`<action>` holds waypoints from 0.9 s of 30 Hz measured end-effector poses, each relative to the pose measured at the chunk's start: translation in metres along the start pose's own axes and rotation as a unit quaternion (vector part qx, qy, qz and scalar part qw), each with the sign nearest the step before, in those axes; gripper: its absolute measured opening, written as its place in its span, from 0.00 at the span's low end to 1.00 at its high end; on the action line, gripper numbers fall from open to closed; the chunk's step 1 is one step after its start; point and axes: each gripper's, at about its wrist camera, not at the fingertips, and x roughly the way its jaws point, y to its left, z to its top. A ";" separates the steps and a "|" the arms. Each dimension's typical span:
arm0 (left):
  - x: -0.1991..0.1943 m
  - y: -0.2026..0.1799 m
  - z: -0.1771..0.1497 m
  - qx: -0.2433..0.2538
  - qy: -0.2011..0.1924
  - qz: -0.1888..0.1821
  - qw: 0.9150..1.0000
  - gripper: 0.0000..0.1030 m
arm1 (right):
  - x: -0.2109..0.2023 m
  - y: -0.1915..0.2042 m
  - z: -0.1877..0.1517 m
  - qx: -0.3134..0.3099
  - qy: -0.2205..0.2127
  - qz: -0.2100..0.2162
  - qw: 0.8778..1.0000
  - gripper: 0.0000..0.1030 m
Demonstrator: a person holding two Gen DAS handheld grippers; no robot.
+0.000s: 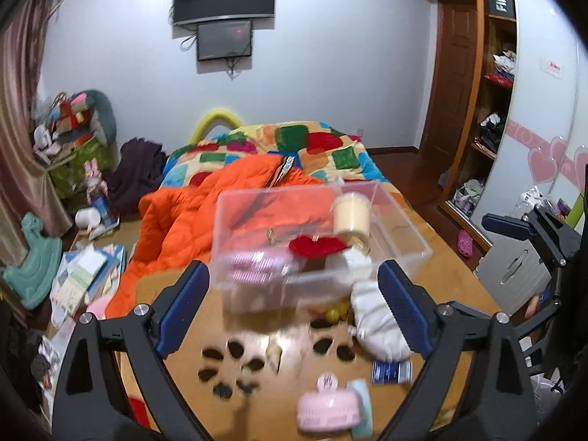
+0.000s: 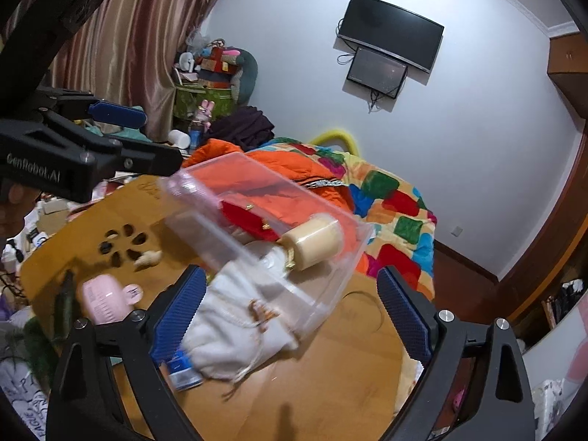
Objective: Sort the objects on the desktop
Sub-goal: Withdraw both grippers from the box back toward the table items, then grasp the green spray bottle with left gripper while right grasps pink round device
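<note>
A wooden table carries a clear plastic box near its far edge, holding a cream jar and red lip-shaped clip. A white drawstring pouch lies beside it. The left gripper and the right gripper both gape wide, holding nothing.

Legible marking "GenRobot.AI" appears in pale letters on the black body of the left gripper, at the left edge of the right wrist view. "FIIO" reads vertically in white on a black box on the wooden shelf, upper right of the left wrist view. Other printed labels are too blurred to read.
</note>
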 end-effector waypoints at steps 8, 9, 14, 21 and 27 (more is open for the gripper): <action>-0.025 0.015 -0.065 -0.022 0.028 0.019 0.999 0.91 | -0.010 0.038 -0.024 0.015 0.002 0.050 0.999 0.90; -0.028 0.015 -0.072 -0.021 0.030 0.022 0.999 0.91 | -0.009 0.043 -0.027 0.017 0.005 0.059 0.998 0.90; -0.044 0.010 -0.114 -0.014 0.032 0.017 0.999 0.91 | -0.002 0.061 -0.038 0.025 0.014 0.084 0.996 0.90; -0.053 0.006 -0.161 -0.030 0.050 -0.013 0.998 0.92 | 0.007 0.079 -0.044 0.016 0.020 0.103 0.994 0.90; -0.045 0.006 -0.183 -0.064 0.069 -0.033 0.995 0.92 | 0.028 0.094 -0.039 0.002 0.048 0.140 0.989 0.90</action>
